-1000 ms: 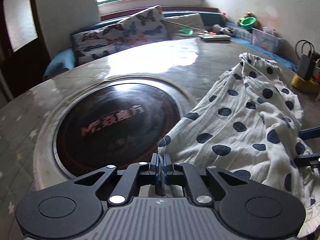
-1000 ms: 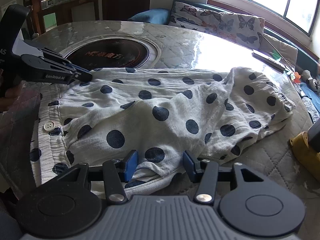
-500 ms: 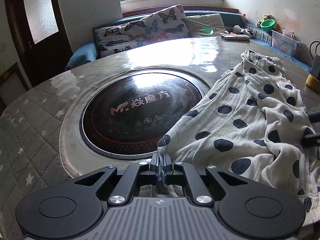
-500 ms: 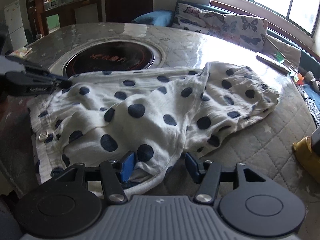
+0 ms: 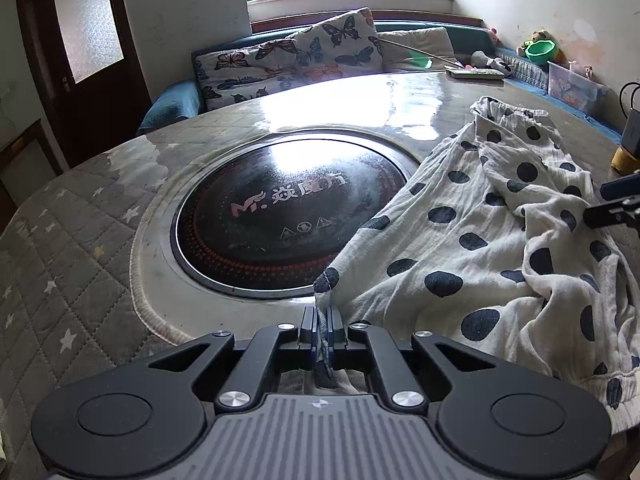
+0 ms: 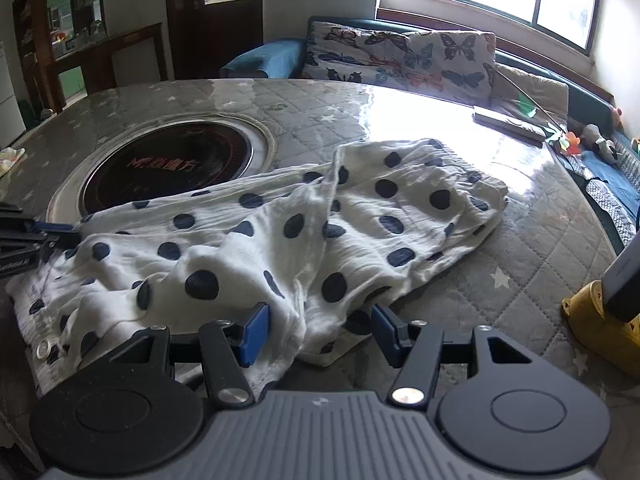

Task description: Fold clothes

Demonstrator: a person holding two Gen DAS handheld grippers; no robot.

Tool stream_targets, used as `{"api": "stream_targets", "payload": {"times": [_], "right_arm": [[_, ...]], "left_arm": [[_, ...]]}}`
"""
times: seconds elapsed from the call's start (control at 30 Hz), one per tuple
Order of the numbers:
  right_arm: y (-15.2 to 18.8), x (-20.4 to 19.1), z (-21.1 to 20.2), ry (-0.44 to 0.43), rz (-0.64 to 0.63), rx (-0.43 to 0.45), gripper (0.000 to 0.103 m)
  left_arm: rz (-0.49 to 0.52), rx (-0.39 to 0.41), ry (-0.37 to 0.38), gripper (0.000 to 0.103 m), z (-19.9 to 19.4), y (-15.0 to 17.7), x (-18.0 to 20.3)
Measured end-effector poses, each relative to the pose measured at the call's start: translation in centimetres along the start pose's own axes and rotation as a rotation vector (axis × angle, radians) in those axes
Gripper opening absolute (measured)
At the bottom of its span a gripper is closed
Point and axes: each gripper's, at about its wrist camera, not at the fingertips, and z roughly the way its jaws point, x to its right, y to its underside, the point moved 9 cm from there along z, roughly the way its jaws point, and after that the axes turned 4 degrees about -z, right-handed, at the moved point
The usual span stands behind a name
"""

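I find the polka-dot garment [image 6: 304, 240] lying crumpled just beside the round cooktop [image 5: 288, 216]; its near hem is hidden under my tools. Left gripper [image 5: 322, 330] is level, clamped on a corner; right gripper [image 6: 320, 328] gapes wide astride the edge.

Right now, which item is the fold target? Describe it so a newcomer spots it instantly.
Start at the big round table with the quilted star-print cover and the black glass cooktop set in its centre. Just beside that disc lies the polka-dot garment: crumpled white cloth with dark blue dots, the only fabric item on the tabletop, pinched by the left gripper.
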Motion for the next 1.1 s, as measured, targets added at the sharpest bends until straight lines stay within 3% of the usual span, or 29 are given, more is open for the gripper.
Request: {"api": "stream_targets", "payload": {"times": [0.5, 0.83, 1.0, 1.1], "right_arm": [[-1.0, 5.0, 1.1, 0.058, 0.103, 0.045, 0.057], [-2.4, 6.7, 2.2, 0.051, 0.144, 0.072, 0.048], [-3.9, 5.1, 2.4, -0.019, 0.114, 0.1, 0.048], [-4.7, 3.8, 3.5, -0.057, 0.093, 0.089, 0.041]], "left_arm": [[-0.027, -0.007, -0.024, 0.006, -1.2, 1.2, -0.7], [-0.02, -0.01, -0.032, 0.006, -1.1, 1.2, -0.6], [-0.026, -0.009, -0.028, 0.006, -1.1, 1.3, -0.8], [-0.028, -0.012, -0.027, 0.006, -1.1, 1.2, -0.8]]}}
